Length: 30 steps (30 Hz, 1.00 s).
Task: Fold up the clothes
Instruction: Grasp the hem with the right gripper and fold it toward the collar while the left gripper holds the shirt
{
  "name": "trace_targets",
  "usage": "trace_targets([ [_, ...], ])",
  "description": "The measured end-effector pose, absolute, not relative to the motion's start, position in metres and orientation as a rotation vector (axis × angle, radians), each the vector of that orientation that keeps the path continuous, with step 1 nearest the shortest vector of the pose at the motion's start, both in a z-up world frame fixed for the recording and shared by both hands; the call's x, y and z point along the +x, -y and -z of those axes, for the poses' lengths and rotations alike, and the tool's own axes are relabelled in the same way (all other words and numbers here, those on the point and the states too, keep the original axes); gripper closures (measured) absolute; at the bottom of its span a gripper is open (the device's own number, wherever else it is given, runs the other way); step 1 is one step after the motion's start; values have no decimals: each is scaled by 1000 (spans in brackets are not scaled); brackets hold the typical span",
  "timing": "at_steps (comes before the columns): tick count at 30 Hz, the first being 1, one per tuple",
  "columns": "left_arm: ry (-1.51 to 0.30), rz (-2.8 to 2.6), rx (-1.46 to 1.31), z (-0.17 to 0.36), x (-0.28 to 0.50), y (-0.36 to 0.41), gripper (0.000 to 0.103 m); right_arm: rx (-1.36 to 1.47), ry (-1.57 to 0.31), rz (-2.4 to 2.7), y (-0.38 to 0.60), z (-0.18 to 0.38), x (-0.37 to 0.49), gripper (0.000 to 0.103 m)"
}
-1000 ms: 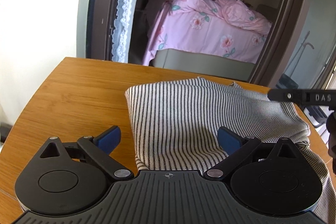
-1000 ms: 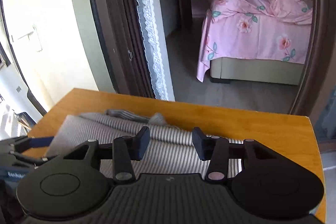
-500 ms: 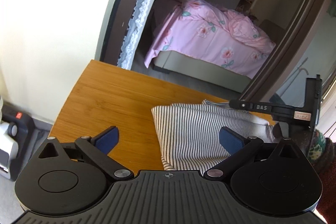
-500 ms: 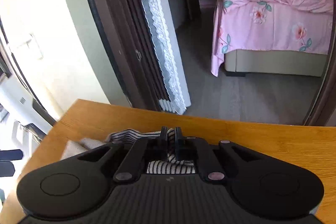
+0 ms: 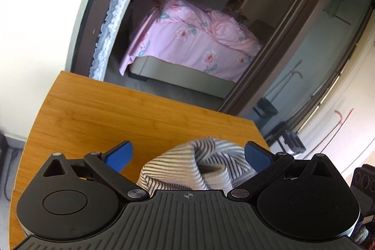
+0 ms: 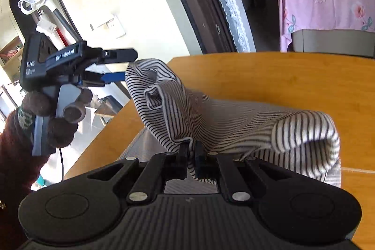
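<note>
Beyond the wooden counter (image 5: 98, 114) a doorway with a lace-edged curtain (image 5: 110, 29) opens onto a bedroom, where a bed with a pink floral cover (image 5: 192, 43) stands well apart from the work. The striped garment (image 6: 211, 114) is lifted partly off the counter: the right hand-held gripper (image 6: 191, 156) is clamped on a fold of it, its jaws closed with cloth pinched between them, while the rest hangs in a loose, twisted bundle with a rolled edge sagging on the right. The left hand-held gripper (image 5: 187, 156) has its blue pads (image 5: 119, 155) spread wide; bunched stripes lie between them, but I see no contact, and in the right wrist view it sits just beside the raised top of the cloth.

Risks, as I judge them: the grip is on a small pinch of fabric, so a quick pull could slide it free and drop the garment in a heap. With the cloth twisted, closing the left jaws now could catch several layers instead of one edge, spoiling the fold. Part of the cloth lies near the counter edge and might slip over it.

Readable writing appears on the left hand-held gripper's body in the right wrist view: "DAS" and "GenRobot.AI"; the smaller print below is too fine to read.
</note>
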<state>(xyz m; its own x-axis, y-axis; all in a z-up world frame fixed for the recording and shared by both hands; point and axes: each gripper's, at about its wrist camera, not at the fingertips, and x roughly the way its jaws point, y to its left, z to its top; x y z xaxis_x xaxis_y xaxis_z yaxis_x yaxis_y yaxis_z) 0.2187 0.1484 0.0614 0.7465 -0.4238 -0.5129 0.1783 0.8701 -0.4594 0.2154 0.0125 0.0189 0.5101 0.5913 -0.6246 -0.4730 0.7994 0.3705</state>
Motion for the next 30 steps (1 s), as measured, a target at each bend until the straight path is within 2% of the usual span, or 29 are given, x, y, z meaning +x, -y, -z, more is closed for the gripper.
trace_targets([
  [2,-682,341,-378,-57,213,-141,0,116,-854,-635,-17,-7,205,99],
  [5,-751,328,-321,-48,206,-133,0,99,-800,-627,-3,-21,194,98],
  [7,-791,324,-258,-43,200,-129,0,147,-717,-587,20,-43,194,92],
  [8,-809,325,-222,-40,196,-128,0,163,-680,-552,31,-52,194,76],
  [9,-826,325,-186,-37,193,-126,0,169,-640,-492,44,-59,195,53],
  [11,-860,331,-130,-32,186,-124,0,173,-611,-396,62,-63,198,39],
  [16,-895,445,-369,-29,187,-140,1,282,-753,-353,73,-23,213,39],
  [19,-931,443,-396,-22,199,-137,5,300,-798,-386,66,-2,214,39],
  [20,-951,440,-387,-19,204,-133,8,292,-795,-407,60,2,214,41],
  [21,-972,437,-378,-15,208,-130,21,271,-784,-427,54,5,216,52],
  [23,-992,434,-385,-8,219,-128,31,270,-780,-437,46,10,226,67],
  [24,-997,434,-396,-4,225,-128,40,286,-782,-443,41,13,234,72],
  [25,-1001,433,-407,-1,232,-128,52,293,-779,-447,36,15,244,74],
  [30,-939,390,-404,-11,270,-129,70,280,-704,-410,25,-4,299,79],
])
